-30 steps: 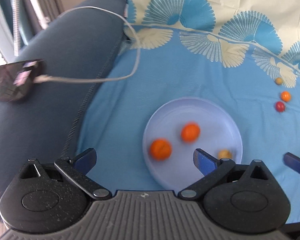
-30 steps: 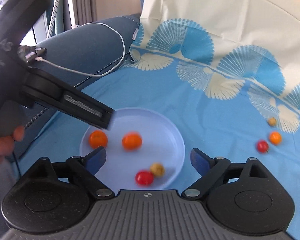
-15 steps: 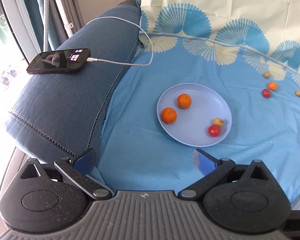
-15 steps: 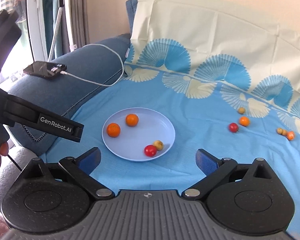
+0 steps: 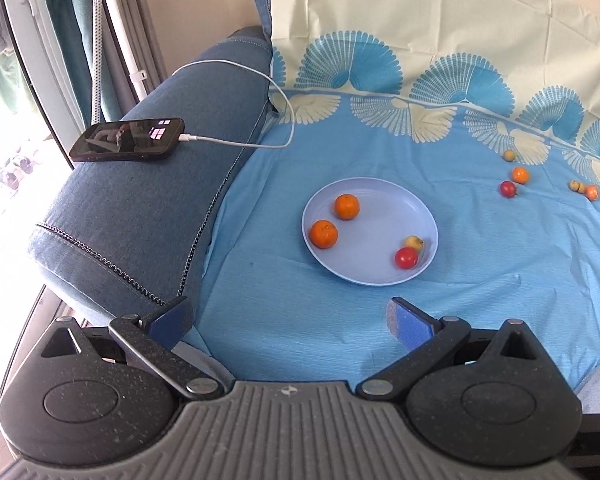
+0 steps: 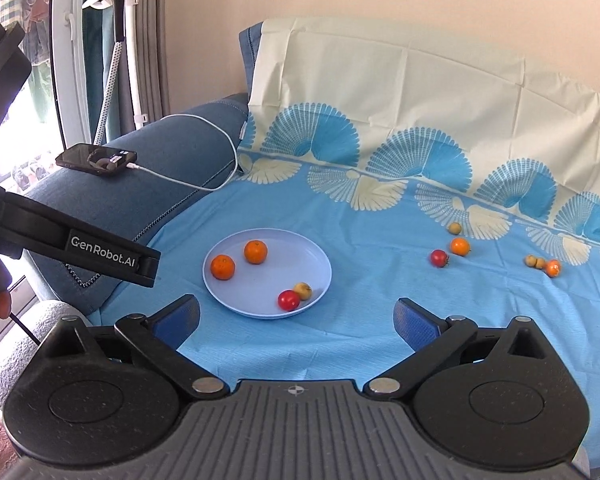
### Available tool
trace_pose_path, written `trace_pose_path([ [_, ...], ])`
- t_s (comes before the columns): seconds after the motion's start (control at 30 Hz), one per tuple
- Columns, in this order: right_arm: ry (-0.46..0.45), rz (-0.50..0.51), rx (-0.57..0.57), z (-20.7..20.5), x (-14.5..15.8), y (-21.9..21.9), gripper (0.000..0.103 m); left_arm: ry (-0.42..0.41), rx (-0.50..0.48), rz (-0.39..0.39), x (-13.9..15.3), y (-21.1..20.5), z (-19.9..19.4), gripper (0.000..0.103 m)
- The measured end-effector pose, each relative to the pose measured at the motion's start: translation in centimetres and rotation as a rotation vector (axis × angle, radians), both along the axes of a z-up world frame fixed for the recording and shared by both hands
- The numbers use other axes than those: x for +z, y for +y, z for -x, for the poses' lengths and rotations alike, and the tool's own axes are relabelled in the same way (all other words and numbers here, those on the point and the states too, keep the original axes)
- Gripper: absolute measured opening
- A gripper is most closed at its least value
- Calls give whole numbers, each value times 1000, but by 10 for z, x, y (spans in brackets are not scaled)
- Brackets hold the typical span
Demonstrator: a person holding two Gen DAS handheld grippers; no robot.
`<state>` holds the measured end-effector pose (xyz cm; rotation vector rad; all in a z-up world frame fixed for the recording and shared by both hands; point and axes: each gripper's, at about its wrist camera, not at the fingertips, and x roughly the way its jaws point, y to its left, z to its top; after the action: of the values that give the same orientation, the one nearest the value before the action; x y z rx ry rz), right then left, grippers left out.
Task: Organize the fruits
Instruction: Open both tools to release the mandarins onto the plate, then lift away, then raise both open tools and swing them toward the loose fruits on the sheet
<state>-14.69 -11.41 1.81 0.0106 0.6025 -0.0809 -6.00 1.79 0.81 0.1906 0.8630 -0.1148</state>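
A pale blue plate [image 5: 380,224] [image 6: 284,272] lies on the blue cloth. It holds two oranges [image 5: 346,207] [image 5: 323,234], a red tomato [image 5: 406,257] [image 6: 289,300] and a small yellow fruit [image 5: 414,242] [image 6: 302,290]. More small fruits lie loose to the right: a yellow one [image 6: 455,228], an orange one [image 6: 460,246], a red one [image 6: 439,258] and a further cluster [image 6: 544,264]. My left gripper [image 5: 288,314] is open and empty, short of the plate's near rim. My right gripper [image 6: 296,314] is wide open and empty, also back from the plate.
A phone [image 5: 128,140] on a white charging cable [image 5: 260,80] rests on the blue sofa armrest [image 5: 140,216] left of the cloth. A garment steamer stand [image 6: 116,40] and curtains stand behind it. The left gripper's body [image 6: 100,256] and a hand fill the right view's left side.
Both grippers have drawn back and up from just over the plate, so the plate looks smaller and farther. The right jaws have widened a little. The fruits have not moved.
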Motion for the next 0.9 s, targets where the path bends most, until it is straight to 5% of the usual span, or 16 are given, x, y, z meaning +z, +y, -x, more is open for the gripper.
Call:
trace_pose_path([
  [0.9,1,13,9,4,4,3,102,12,-4,9,0,4,-1,103],
])
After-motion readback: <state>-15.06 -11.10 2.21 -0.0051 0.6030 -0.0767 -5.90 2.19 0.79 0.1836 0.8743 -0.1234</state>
